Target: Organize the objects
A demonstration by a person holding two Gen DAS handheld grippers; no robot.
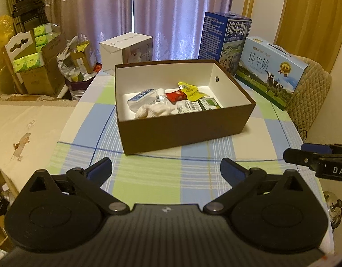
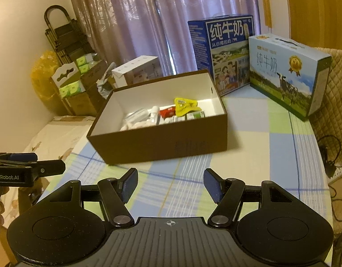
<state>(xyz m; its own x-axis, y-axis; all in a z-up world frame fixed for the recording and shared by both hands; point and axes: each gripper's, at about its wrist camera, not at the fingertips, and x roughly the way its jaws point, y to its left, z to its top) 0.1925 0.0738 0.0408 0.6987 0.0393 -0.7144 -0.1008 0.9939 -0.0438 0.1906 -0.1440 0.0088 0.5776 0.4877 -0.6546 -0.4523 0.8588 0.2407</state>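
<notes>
A brown cardboard box (image 1: 188, 131) with a white inside stands open on the checked tablecloth (image 1: 153, 182). In it lie a yellow pouch (image 1: 190, 91), a red packet (image 1: 176, 95), a green-and-white carton (image 1: 210, 103), a small white bottle (image 1: 160, 96), a blue-and-white pack (image 1: 142, 96) and a white cloth (image 1: 154, 111). The right wrist view shows the same box (image 2: 162, 142) and yellow pouch (image 2: 184, 106). My left gripper (image 1: 167, 170) hangs open and empty in front of the box. My right gripper (image 2: 170, 184) is open and empty too, also short of the box.
Two blue milk cartons (image 1: 224, 40) (image 1: 271, 71) stand behind the box on the right, a white carton (image 1: 128, 51) behind it on the left. Stacked cardboard boxes with green packs (image 1: 35, 62) stand beyond the table's left edge. A quilted chair back (image 1: 311, 93) is at right.
</notes>
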